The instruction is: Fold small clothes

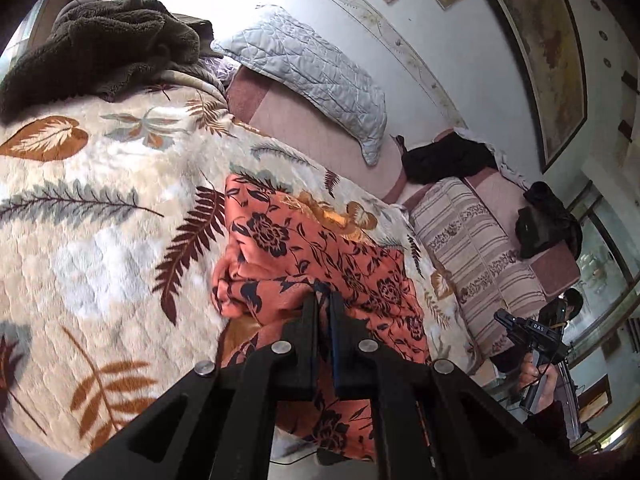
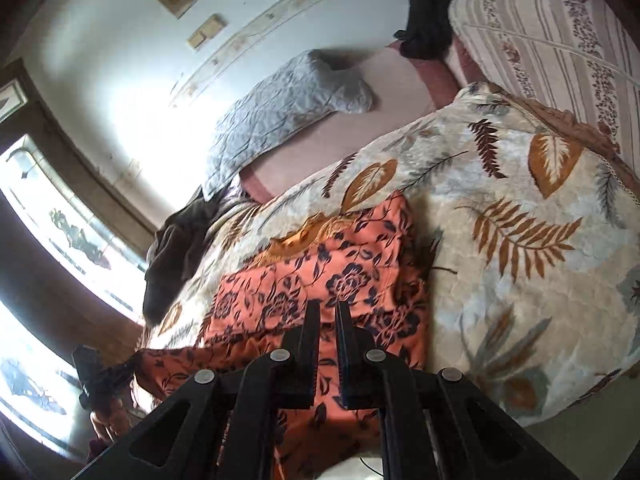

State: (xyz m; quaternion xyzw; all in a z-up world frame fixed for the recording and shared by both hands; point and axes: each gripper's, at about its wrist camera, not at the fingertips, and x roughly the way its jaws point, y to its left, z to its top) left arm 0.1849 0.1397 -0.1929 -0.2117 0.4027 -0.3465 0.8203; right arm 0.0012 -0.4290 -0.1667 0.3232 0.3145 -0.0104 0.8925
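While both our hand-held grippers (image 1: pixel 324 294) (image 2: pixel 328 304) pinch shut on its near edge, the orange flowered cloth (image 1: pixel 304 240) stretches away across the bed (image 1: pixel 100 220).

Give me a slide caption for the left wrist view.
Left gripper shut on orange floral garment, lifting it off the leaf-print blanket.

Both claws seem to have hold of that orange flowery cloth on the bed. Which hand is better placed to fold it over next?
Neither clearly; it looks like a two-handed move. The left claw and right claw are each shut on the near edge of the orange floral garment, its far part lying on the leaf-print blanket.
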